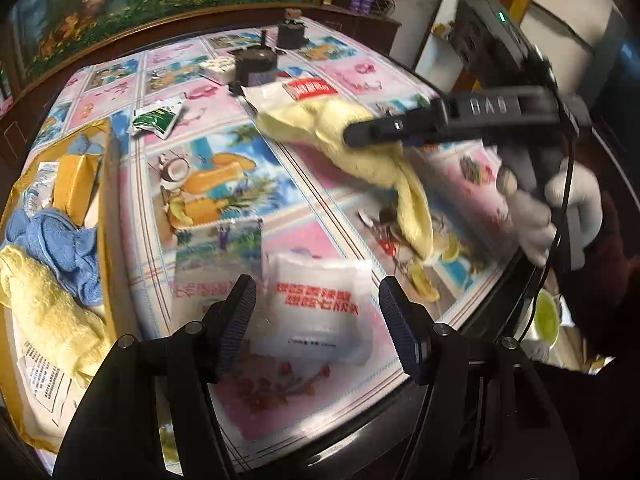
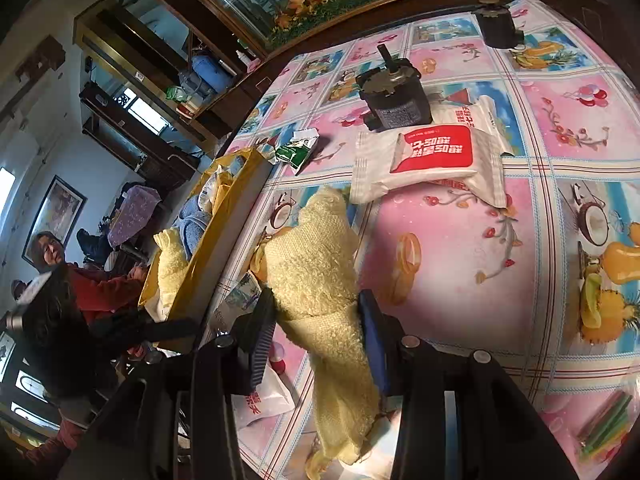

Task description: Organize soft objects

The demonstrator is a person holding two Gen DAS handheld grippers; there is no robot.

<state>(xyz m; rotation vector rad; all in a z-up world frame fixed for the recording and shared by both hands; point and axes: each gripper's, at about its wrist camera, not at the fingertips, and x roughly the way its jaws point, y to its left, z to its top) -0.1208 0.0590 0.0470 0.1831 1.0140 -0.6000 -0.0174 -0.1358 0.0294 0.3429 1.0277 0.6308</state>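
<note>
Right gripper (image 2: 316, 336) pinched a yellow towel (image 2: 316, 272), pads pressed on both sides, cloth bunched ahead of the fingers and hanging below them over the fruit-print tablecloth (image 2: 560, 128). Left gripper (image 1: 318, 322) was spread, nothing between the pads; a white snack packet with red lettering (image 1: 316, 308) lay on the table under the gap, not touched. Cardboard box (image 1: 106, 184) at the table's left edge held a blue towel (image 1: 56, 244) and a second yellow towel (image 1: 48, 312), touching each other. Red-and-white snack pack (image 2: 432, 160) lay just beyond the held towel, beside a black motor (image 2: 392, 96). Green sachet (image 2: 298, 150) was near the box.
</note>
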